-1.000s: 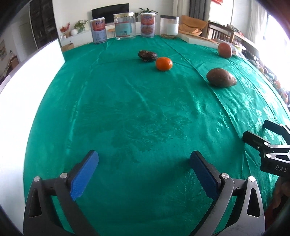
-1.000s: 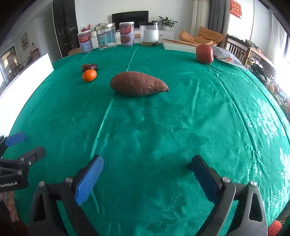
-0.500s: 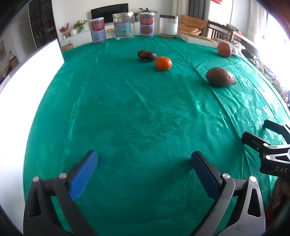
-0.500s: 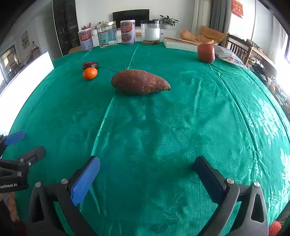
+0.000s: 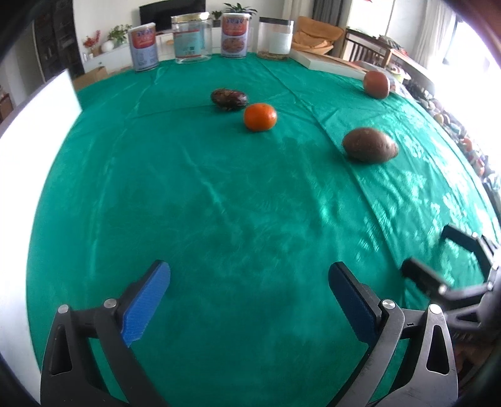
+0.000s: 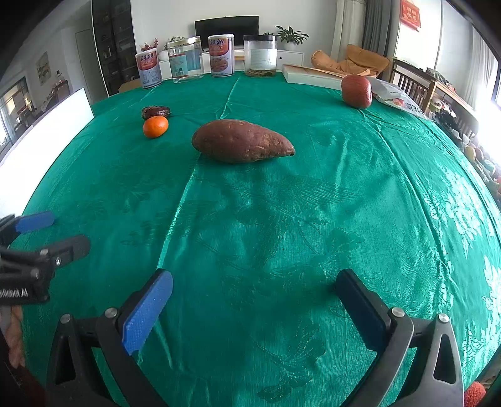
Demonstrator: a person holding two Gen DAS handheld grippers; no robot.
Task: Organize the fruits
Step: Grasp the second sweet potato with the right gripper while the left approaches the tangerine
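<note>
left tongs point(image 5: 249, 300) have advanced toward the orange point(image 5: 260, 117).

Both blk grippers point(image 5: 249, 297), blue pads, silver screws.

White back wall point(image 6: 175, 18) seen behind table, dark TV point(image 6: 226, 24) mounted at centre. Low white cabinet point(image 6: 289, 56) set below, potted plant point(image 6: 291, 34) placed on it. Dark shelving point(image 6: 109, 47) stood at left. Grey curtain point(image 6: 374, 28) hung right of centre. Wooden chairs point(image 6: 410, 78) ranged along right. Strong daylight admitted through right-hand window point(image 6: 483, 62). Red hanging point(image 6: 409, 14) fixed high on right wall.
</note>
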